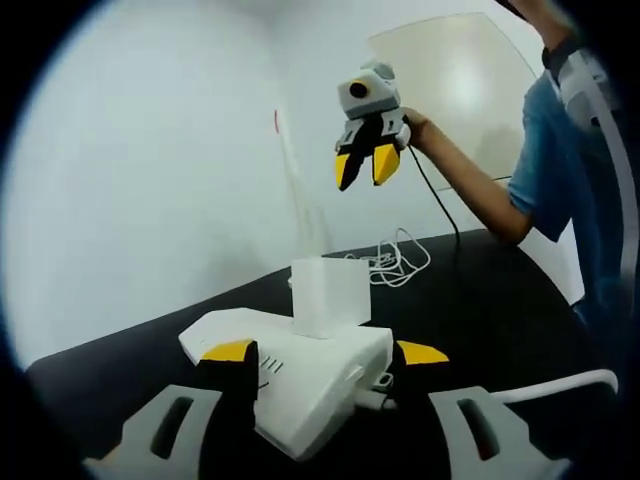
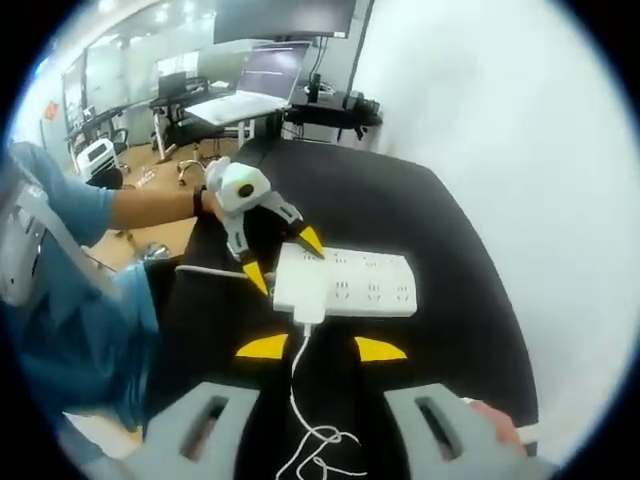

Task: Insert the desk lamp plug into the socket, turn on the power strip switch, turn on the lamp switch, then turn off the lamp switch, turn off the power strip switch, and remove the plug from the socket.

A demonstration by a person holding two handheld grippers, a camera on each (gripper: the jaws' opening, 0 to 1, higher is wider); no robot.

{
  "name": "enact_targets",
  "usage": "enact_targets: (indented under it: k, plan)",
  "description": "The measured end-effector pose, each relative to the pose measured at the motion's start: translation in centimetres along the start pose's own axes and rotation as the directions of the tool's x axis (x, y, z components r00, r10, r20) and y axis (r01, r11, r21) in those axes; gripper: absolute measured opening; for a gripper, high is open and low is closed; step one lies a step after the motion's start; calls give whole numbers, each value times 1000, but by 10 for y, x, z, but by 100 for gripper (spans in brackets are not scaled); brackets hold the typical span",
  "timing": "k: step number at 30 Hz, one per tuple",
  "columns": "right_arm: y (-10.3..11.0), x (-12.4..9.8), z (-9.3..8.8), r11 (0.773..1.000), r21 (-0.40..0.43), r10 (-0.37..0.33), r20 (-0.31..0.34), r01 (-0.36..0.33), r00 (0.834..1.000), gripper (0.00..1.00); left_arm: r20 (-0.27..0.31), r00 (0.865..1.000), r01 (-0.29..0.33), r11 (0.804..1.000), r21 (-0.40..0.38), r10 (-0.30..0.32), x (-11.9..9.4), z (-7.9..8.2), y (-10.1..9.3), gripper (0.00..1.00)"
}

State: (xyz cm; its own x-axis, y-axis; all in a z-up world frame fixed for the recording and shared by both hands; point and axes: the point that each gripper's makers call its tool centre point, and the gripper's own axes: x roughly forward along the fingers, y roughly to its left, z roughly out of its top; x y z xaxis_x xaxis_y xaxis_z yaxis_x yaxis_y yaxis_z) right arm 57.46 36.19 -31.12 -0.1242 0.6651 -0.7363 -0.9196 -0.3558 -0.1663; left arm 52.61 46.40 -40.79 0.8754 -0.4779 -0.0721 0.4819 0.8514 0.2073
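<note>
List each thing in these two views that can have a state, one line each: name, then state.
left gripper: jaws spread either side of the power strip's end.
right gripper: raised above the table, jaws nearly closed, holding nothing.
power strip: flat on the black table; switch position cannot be told.
plug adapter: seated upright in the strip.
cable: slack, loosely coiled.
</note>
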Motion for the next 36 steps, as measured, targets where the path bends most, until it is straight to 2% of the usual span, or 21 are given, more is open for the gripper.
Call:
enact_targets:
  k: [4,15,20,36]
  plan:
    - [0,8,-5,1000,-18,22,-21,-22,1000,25,0,1000,0,1000,-1,0,0,0,-1,52]
    - [4,29,-12,998,3,70,-58,-70,996,25,-1,1000,-1,1000,-2,1,1,3,-10,52]
    - [-1,29,-18,999,12,49,-87,-48,995,25,-1,1000,-1,1000,-4,1,1,3,-9,52]
    - [7,36,-24,997,10,77,-135,-77,988,25,-2,1000,-2,1000,-5,2,1,2,-14,53]
